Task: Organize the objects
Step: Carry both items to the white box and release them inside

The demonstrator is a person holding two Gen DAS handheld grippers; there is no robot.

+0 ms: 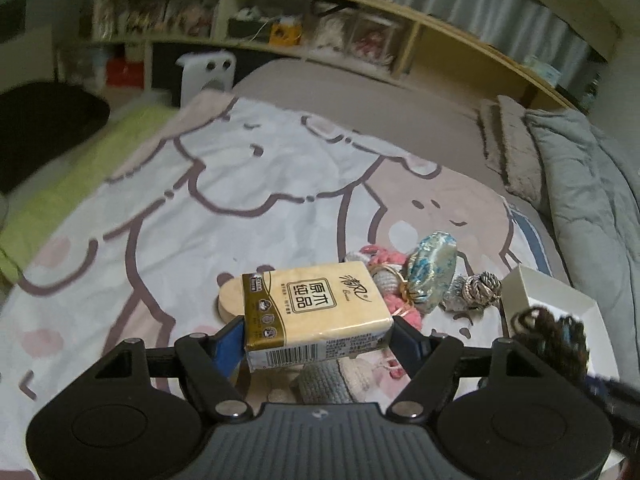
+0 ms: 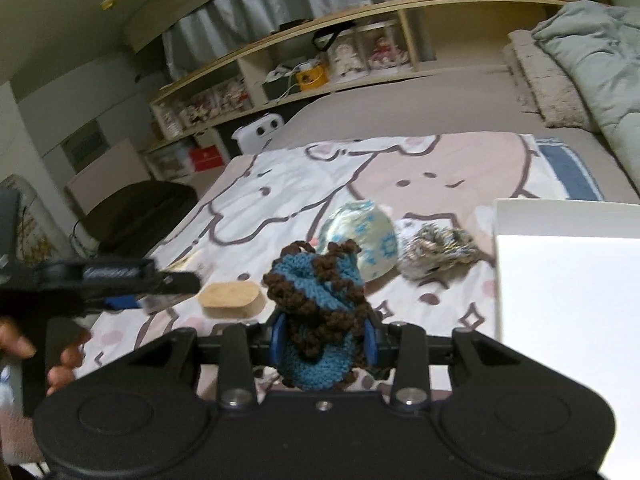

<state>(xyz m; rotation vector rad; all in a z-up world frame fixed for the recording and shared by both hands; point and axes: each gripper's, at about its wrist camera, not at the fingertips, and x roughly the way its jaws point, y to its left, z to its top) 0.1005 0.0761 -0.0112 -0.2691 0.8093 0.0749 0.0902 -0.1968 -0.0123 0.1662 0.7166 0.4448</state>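
My left gripper [image 1: 318, 334] is shut on a yellow tissue pack [image 1: 316, 308], lifted above the cartoon-print bedspread [image 1: 192, 208]. In the right wrist view that gripper shows as a blurred dark shape [image 2: 120, 280] at the left, with a person's hand [image 2: 24, 348] holding it. My right gripper [image 2: 324, 340] is shut on a blue and brown knitted pouch [image 2: 316, 292], raised beside the white box [image 2: 568, 300]. The same pouch [image 1: 552, 332] shows blurred over the box [image 1: 560, 300] in the left wrist view.
On the bedspread lie an oval wooden block [image 2: 234, 298], a shiny blue-patterned pouch [image 2: 360, 236], a grey twisted yarn piece [image 2: 440, 256] and a pink knitted item [image 1: 384, 260]. A grey quilt [image 1: 580, 184] lies at the right. Shelves [image 1: 280, 28] run along the back.
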